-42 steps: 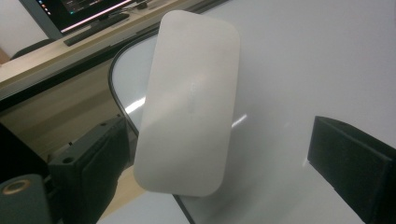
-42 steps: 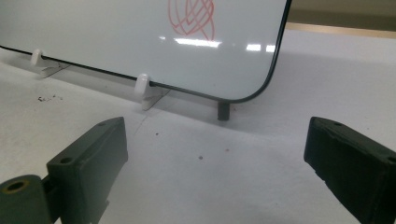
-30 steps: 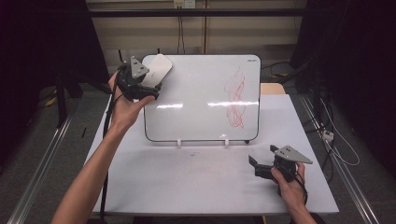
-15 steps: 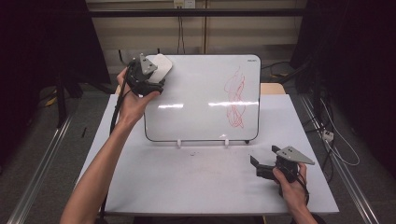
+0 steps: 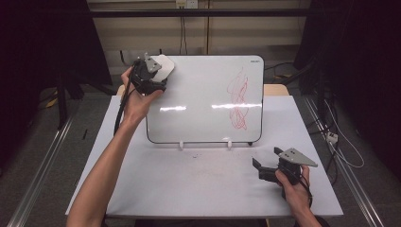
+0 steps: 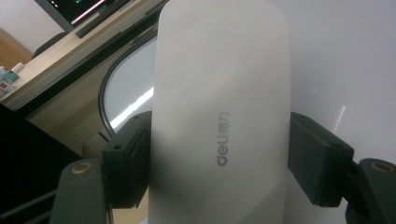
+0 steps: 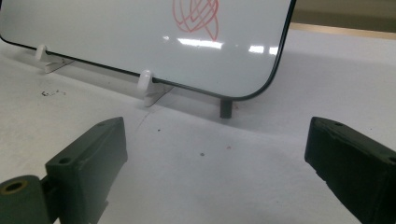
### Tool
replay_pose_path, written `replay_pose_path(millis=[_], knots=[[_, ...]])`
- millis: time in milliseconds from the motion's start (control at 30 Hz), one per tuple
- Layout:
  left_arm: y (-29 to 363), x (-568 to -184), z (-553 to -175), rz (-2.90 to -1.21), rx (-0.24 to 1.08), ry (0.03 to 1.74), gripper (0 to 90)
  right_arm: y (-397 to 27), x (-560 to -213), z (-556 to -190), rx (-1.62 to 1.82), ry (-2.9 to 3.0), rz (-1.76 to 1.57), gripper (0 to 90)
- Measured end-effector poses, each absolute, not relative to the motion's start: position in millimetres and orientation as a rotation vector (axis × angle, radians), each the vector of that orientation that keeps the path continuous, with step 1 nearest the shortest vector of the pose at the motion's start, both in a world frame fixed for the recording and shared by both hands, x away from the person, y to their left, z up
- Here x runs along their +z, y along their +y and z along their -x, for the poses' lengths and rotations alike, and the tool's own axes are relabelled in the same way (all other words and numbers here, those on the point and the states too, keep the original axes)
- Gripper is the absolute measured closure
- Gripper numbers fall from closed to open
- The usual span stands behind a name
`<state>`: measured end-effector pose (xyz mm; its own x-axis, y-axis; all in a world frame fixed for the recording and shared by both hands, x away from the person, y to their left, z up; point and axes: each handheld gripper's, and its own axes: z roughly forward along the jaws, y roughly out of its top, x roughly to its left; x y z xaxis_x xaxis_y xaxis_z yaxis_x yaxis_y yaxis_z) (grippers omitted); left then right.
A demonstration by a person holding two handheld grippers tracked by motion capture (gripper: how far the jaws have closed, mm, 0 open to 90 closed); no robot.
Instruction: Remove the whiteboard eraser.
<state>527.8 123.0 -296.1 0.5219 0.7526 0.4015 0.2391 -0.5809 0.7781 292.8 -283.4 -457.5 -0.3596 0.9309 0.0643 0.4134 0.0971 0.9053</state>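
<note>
Jaws of the left gripper (image 5: pixel 152 78) have just been closing and now pinch a pale grey oblong plastic eraser (image 6: pixel 219 107) at the far left corner of the white rounded whiteboard (image 5: pixel 198 101); the right gripper (image 5: pixel 269 171), spread wide, rests near right on the white table (image 5: pixel 189 184).

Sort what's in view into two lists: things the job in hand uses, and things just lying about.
In use:
- white eraser, clamped in the left gripper, whose jaws have just been closing
- whiteboard
- red scribble

Lying about:
- right gripper, open, resting on the table
- cables on the floor
</note>
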Motion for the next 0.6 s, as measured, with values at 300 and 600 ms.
replay_pose_path(millis=[300, 600], knots=[[121.4, -293.2, -526.7, -2.111, 0.983, 0.822, 30.4, -282.0, -457.4, -292.5, 1.225, 1.839, -1.309, 5.9], [126.3, -290.9, -527.6, -2.091, 0.929, 0.831, 30.7, -282.0, -457.3, -292.5, 1.227, 1.838, -1.311, 5.9]])
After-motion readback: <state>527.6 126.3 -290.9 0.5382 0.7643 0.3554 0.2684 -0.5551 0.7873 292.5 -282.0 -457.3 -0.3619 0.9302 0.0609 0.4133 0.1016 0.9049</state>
